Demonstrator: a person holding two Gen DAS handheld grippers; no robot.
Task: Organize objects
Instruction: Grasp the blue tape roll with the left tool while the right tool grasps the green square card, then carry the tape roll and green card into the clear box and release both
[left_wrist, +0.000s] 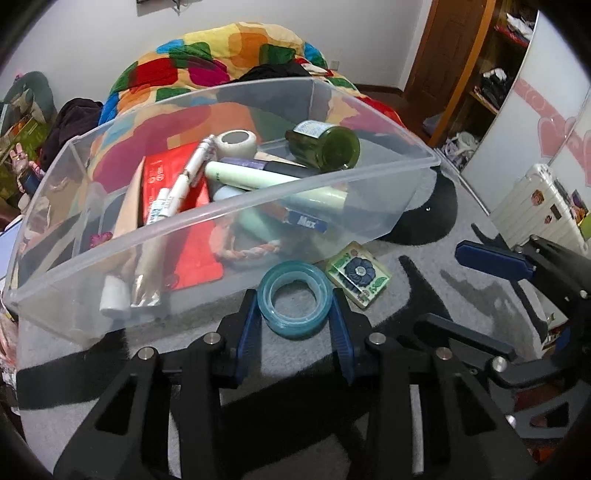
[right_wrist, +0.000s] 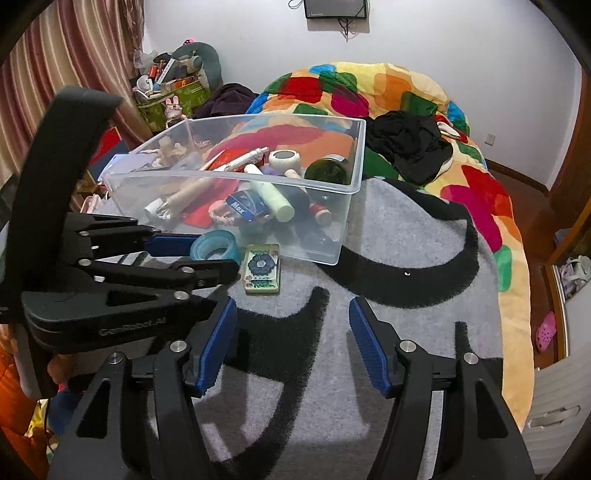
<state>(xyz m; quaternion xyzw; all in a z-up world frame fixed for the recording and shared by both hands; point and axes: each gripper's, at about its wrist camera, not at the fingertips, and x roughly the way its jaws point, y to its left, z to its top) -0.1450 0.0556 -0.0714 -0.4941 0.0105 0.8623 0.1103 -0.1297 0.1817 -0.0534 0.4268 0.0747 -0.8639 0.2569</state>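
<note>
A clear plastic bin (left_wrist: 413, 157) (right_wrist: 347, 221) stands on the grey and black mat and holds a green jar (left_wrist: 327, 146), tubes, pens, a red packet and other small items. A teal tape roll (left_wrist: 293, 299) (right_wrist: 214, 248) lies on the mat just in front of the bin. My left gripper (left_wrist: 293, 314) has its blue pads on either side of the roll, touching or nearly touching it. A small flowered tin (left_wrist: 358, 277) (right_wrist: 261, 268) lies right of the roll. My right gripper (right_wrist: 293, 343) is open and empty above the mat.
A bed with a colourful quilt (right_wrist: 388, 85) and black clothes (right_wrist: 410, 144) lies behind the bin. A wardrobe (left_wrist: 476, 74) and a white suitcase (left_wrist: 535, 199) stand at the right. Curtains and a cluttered box (right_wrist: 166, 92) are at the left.
</note>
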